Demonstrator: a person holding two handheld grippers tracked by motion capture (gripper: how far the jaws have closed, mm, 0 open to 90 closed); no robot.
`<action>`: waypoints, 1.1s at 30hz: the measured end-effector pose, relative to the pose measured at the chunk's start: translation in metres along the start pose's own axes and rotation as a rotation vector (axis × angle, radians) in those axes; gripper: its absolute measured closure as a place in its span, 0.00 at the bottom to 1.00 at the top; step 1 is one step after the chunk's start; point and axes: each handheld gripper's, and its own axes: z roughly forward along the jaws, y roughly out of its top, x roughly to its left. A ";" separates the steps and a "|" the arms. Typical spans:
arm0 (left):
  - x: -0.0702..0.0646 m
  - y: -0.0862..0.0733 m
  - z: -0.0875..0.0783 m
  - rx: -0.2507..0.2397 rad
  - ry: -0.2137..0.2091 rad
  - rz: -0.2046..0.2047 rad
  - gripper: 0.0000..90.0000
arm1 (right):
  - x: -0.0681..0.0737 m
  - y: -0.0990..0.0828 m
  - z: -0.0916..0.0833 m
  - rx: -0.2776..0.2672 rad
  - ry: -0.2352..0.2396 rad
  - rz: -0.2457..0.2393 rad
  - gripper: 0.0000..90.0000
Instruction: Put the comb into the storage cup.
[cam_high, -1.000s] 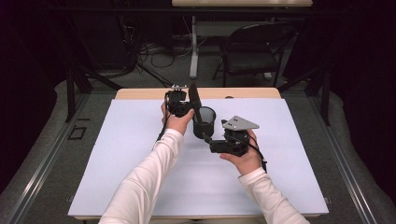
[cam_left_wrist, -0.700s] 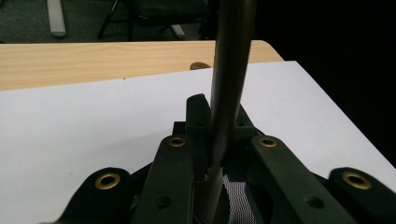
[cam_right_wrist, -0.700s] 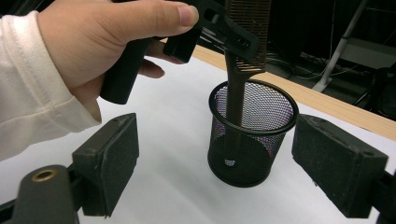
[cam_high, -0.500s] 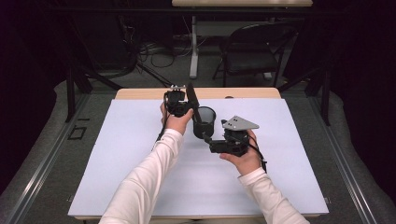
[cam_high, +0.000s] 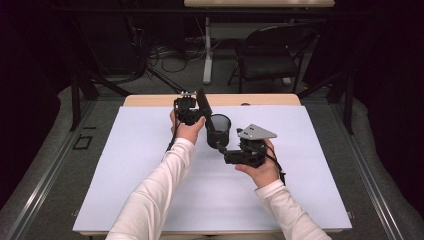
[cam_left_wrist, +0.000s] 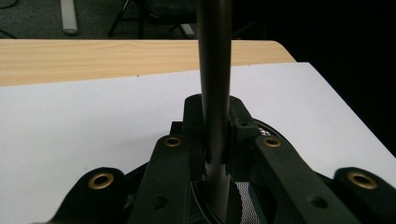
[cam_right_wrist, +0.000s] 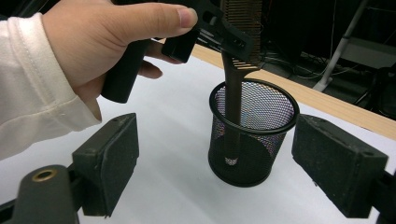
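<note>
A black mesh cup (cam_high: 218, 131) stands on the white mat. A dark comb (cam_high: 202, 102) leans into it, handle down and teeth up. My left gripper (cam_high: 200, 112) is shut on the comb (cam_left_wrist: 214, 70) just above the cup's rim; its jaws have just eased apart slightly, with the comb still pinched between the pads. In the right gripper view the comb's handle (cam_right_wrist: 232, 107) reaches the bottom of the cup (cam_right_wrist: 261, 140). My right gripper (cam_right_wrist: 224, 161) is open, one pad (cam_right_wrist: 109, 158) on each side of the cup, touching nothing.
The white mat (cam_high: 150, 175) covers most of the wooden table (cam_high: 150, 100). Behind the table are a black chair (cam_high: 270, 55), cables and a white table leg (cam_high: 207, 50). Dark floor rails run along both sides.
</note>
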 end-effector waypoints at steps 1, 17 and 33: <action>0.000 0.000 0.000 -0.001 -0.001 0.000 0.89 | 0.000 0.000 0.000 -0.001 0.000 0.000 0.17; 0.001 0.000 0.000 -0.003 0.006 0.003 0.80 | 0.000 0.000 0.000 0.002 0.000 -0.001 0.17; 0.001 0.001 -0.001 -0.003 0.009 0.015 0.69 | 0.000 0.000 0.000 0.003 0.001 -0.004 0.17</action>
